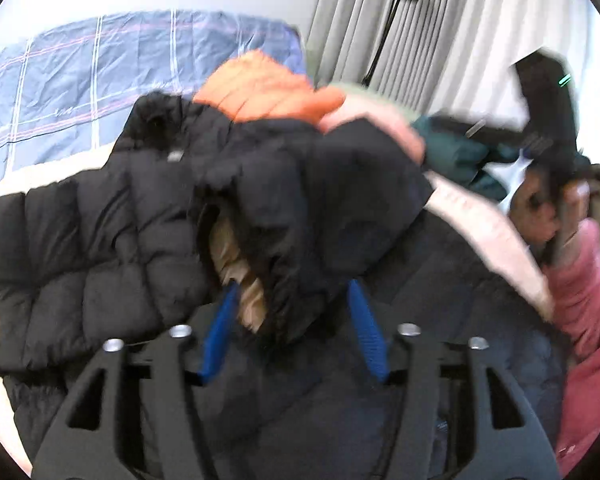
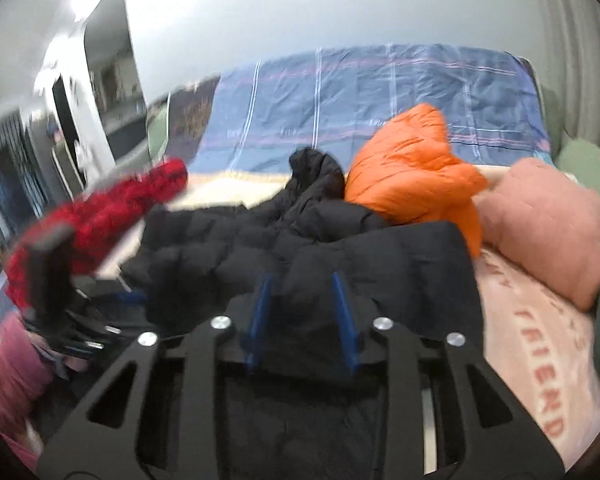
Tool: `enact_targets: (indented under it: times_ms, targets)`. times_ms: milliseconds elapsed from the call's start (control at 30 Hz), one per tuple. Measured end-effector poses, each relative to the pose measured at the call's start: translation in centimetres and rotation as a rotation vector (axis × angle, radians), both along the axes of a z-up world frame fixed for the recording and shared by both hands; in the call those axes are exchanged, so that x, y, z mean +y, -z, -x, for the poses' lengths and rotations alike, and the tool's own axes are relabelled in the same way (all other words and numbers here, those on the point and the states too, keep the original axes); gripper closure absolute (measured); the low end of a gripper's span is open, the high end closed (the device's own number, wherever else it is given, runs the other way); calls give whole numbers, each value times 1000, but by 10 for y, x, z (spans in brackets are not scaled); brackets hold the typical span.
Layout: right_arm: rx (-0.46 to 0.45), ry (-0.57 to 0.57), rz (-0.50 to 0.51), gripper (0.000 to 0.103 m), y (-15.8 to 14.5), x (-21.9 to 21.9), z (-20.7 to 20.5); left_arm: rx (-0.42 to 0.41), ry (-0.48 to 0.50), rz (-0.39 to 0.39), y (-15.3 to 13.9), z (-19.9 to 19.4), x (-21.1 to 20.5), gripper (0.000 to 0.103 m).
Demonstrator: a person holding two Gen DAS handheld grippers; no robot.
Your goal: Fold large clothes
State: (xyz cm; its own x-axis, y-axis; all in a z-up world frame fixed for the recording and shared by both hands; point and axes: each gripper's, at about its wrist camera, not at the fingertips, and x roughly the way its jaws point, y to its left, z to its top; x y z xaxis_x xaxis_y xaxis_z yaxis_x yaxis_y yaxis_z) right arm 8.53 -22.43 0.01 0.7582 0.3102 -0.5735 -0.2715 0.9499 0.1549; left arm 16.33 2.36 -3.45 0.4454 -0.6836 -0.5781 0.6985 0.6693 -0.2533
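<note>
Blue fingertips of my left gripper [image 1: 292, 300] stand fairly wide apart low in the left wrist frame, with a bunched fold of the black puffer jacket [image 1: 100, 240] and its tan lining [image 1: 236, 276] between them; I cannot tell whether the pads press on the cloth. The jacket fills the middle and the left of that frame, lying quilted across the bed [image 1: 4, 176]. Just behind it, at upper centre, an orange puffer jacket [image 1: 260, 88] pokes up, and a pale pink blanket [image 1: 480, 220] runs down the right side. A dark green garment [image 1: 452, 152] lies beyond the blanket. At the right edge a hand in a pink sleeve [image 1: 584, 296] holds the other rig, blurred.

My right gripper [image 2: 302, 300] shows its fingers narrower, set on either side of a ridge of the same black jacket at lower centre of the right wrist frame; blur keeps me from saying whether they pinch it. The orange jacket crowds the black one at centre right, touching it, and a salmon pink cushion [image 2: 540, 220] sits at the right, resting on the lettered pink blanket. A blue plaid duvet [image 2: 380, 100] covers the far half of the bed. At the left, something red and black [image 2: 112, 208] sticks out above the other gripper's handle, too blurred to name. Grey curtains [image 1: 440, 20] hang at the upper right of the left wrist frame.
</note>
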Motion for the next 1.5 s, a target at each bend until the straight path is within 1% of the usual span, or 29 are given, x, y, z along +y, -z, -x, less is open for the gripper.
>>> enact_targets:
  times_ms: [67,133,200,233,267,300,333,367,400,433,500,567,633,700,733,767,800,867,933,967,1067,1133,1167,1233,1267,1300,1333,1400,1500]
  targets:
    - [92,-13,17,73,24,16,-23,14,-4,58,-8,-7,2,32]
    - [217,-3,60,73,63,31,-48,72,-17,126,-12,-25,1,32]
    - [295,17,101,73,97,41,-63,129,-33,193,-11,-38,-1,32]
    - [296,21,114,74,105,43,-65,167,-54,217,-6,-48,-2,33]
    - [286,23,124,74,108,45,-64,193,-75,213,0,-56,-6,41]
    - [276,23,137,74,108,47,-61,214,-111,162,12,-65,-12,59]
    - [271,19,144,74,105,48,-59,225,-132,125,19,-67,-12,67]
    - [269,10,133,74,103,46,-56,259,-173,73,33,-73,-13,79]
    - [270,5,118,74,101,43,-54,294,-194,79,41,-76,-9,87]
    - [275,2,94,74,98,37,-52,318,-205,112,45,-76,-2,88]
    - [278,1,75,74,98,30,-52,304,-232,161,40,-71,12,90]
    - [283,-2,64,74,102,24,-53,251,-272,153,28,-65,21,90]
    - [286,6,69,74,106,26,-54,184,-348,121,16,-62,29,93]
    - [281,8,76,74,108,26,-53,150,-359,109,10,-60,32,93]
    - [277,9,80,74,109,27,-52,156,-321,130,7,-58,32,93]
    - [272,9,83,73,110,28,-51,175,-274,144,6,-57,29,86]
    - [270,9,83,73,110,30,-51,187,-241,141,6,-57,24,62]
    - [270,9,70,73,112,29,-50,164,-214,80,6,-53,5,36]
    - [270,9,62,73,114,29,-51,154,-168,12,13,-53,-19,36]
    - [268,10,62,73,114,29,-51,164,-161,2,17,-55,-24,36]
    - [258,12,75,73,115,31,-50,194,-135,35,19,-56,-28,36]
    - [253,13,82,73,115,30,-47,179,-134,55,14,-55,-27,36]
    - [252,13,82,73,115,30,-47,157,-140,56,10,-51,-23,39]
    - [250,13,78,73,116,30,-46,98,-180,27,5,-48,-18,66]
    - [248,14,77,73,117,30,-46,74,-229,-8,2,-49,-14,92]
    - [246,14,75,73,117,30,-45,61,-298,-28,-2,-52,-7,98]
    - [244,14,75,73,117,30,-45,61,-332,-15,-3,-55,-1,98]
    - [240,13,74,73,117,30,-44,63,-373,53,-7,-56,16,98]
    - [237,11,75,73,117,30,-43,44,-379,52,-7,-54,20,99]
